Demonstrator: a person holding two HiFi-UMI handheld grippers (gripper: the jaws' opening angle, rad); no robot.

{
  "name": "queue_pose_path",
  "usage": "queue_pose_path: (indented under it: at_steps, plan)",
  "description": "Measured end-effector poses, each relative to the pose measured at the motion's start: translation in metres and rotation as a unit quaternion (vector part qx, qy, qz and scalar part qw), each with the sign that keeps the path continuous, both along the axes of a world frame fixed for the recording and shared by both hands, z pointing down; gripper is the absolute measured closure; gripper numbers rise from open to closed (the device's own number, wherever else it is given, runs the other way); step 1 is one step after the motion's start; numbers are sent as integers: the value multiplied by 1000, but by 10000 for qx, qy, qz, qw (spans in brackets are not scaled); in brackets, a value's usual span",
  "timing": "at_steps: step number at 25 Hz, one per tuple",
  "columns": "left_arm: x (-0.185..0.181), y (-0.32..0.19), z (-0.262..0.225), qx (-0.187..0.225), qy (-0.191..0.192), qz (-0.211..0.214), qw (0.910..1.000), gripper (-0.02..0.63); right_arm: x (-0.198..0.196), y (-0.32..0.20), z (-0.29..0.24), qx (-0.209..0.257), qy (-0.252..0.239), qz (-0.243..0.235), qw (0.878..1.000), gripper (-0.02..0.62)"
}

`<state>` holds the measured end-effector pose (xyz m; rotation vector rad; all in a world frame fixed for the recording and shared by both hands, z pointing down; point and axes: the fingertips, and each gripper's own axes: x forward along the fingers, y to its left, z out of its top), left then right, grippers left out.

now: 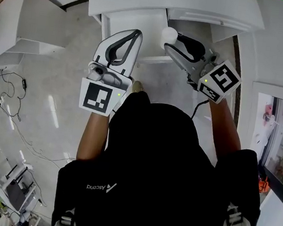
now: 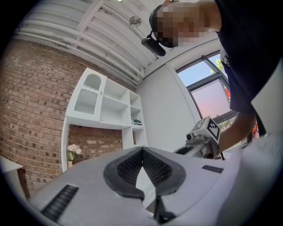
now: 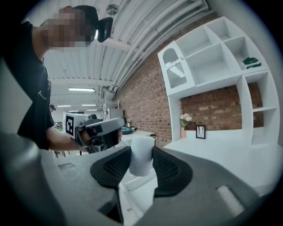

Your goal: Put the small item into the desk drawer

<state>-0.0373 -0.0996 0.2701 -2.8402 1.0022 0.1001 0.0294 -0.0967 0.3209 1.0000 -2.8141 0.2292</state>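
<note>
The white worktop filled the top of the head view, and its drawer stood pulled out below it at upper centre, its floor bare where it showed. The left tool lay over the drawer's front left part. In its own view that tool had its pads meeting at the tips with nothing between them. Whether it rested on the drawer could not be told.

The right tool reached in from the right, clamped on the item, a small plain white cylinder. It hung at the drawer's right rim, near the front corner, and was not yet over the open floor. In the right gripper view the pads of that tool pressed on both sides of the item, gripping its lower part while its upper end stood clear above them.

The item's long axis ran up the frame in that view, leaning only slightly, at right angles to the line of closing. From the head view it showed as a round blob, so it probably stood near upright, one end facing up.

To do the step well, the right tool would best carry the item leftward in the frame, past the side wall and over the bare floor. It should then lower the item until its bottom end was close to the floor, keeping it upright, before easing the grip. A drop from height could tip so narrow a piece and let it roll. The left tool should keep out of that path.
</note>
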Motion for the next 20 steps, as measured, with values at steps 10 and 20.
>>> queue_pose_path:
  at_steps: [10,20]
  plan:
    - [-16,-57,24,-95,-186,304,9993,607,-19,-64,70,-958,784,31,9923,439]
    - [-29,-94,40,-297,-163,24,9994,607,-19,-104,155,-2044,1759,-290,9625,439]
